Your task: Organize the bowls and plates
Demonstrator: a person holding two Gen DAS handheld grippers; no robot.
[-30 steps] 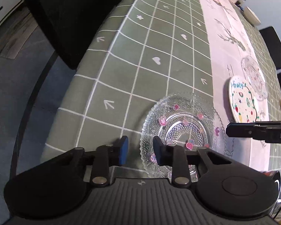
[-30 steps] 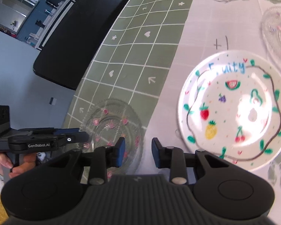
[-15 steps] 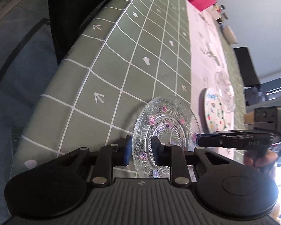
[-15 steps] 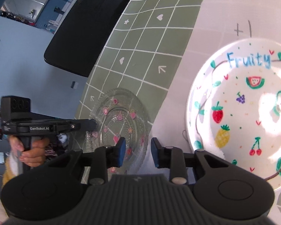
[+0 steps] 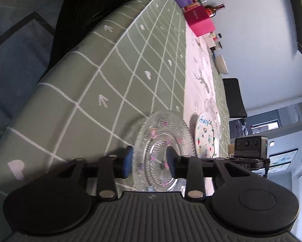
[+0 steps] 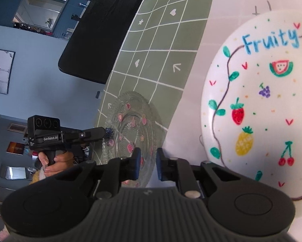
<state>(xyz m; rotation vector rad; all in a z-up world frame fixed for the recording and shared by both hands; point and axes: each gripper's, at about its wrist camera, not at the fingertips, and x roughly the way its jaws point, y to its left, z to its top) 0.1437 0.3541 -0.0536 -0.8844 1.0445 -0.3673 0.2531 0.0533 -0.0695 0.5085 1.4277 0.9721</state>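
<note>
A clear glass plate [image 5: 163, 139] with pink dots sits tilted near the front edge of the green checked tablecloth [image 5: 110, 70]. My left gripper [image 5: 149, 161] straddles its near rim. Its jaws are opening and the blue pads stand just off the glass. In the right wrist view the same glass plate [image 6: 130, 125] has its right rim between the pads of my right gripper [image 6: 148, 165], which is closing onto it. The left gripper [image 6: 109, 135] shows there at the plate's far rim, held by a hand [image 6: 54, 161]. A white "Fruity" plate [image 6: 262, 104] lies just to the right.
The Fruity plate [image 5: 206, 137] and a second glass plate [image 5: 211, 109] lie on the pale runner. Farther back stand a white bowl [image 5: 221, 62], a pink box [image 5: 200, 22] and a bottle [image 5: 213, 8]. Black chairs [image 5: 80, 10] [image 5: 233, 96] flank the table; the tablecloth edge [image 6: 110, 84] drops off beside the glass plate.
The left gripper has rolled and dropped toward the glass plate, and its jaws have widened. The right gripper has come down closer and its jaws have narrowed onto the plate's rim.
</note>
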